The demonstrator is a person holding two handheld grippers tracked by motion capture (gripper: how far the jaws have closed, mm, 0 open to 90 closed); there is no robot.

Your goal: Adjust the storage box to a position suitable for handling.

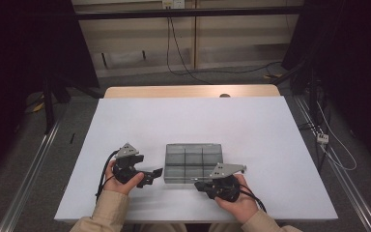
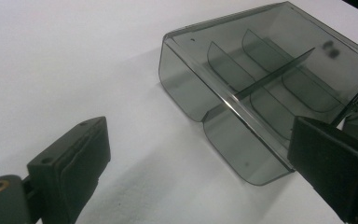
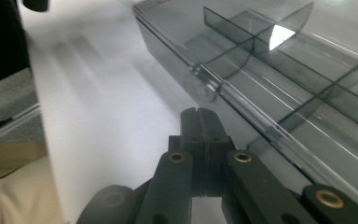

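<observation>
Step in hand: both tongs close in on the smoke-grey compartment box [image 1: 193, 163]; by my judgement this is the approach before its lid is handled, with nothing gripped yet.
Box: it lies flat on the white counter [image 1: 251, 125], near the person's edge, between the two hands; its lid looks shut and its inner dividers show through the clear plastic [image 2: 261, 88].
Left tongs [image 1: 152, 175]: jaws spread wide and empty, pointing at the box's left end, just beside it.
Right tongs [image 1: 200, 185]: jaws pressed together on nothing, tip just beside the box's near long wall [image 3: 205, 84], close to a small latch.
Next move: probably the right tip needs to reach the latch while the left jaws steady the end wall.
Hands: each hand grips from behind, forearms in tan sleeves low over the counter.
</observation>
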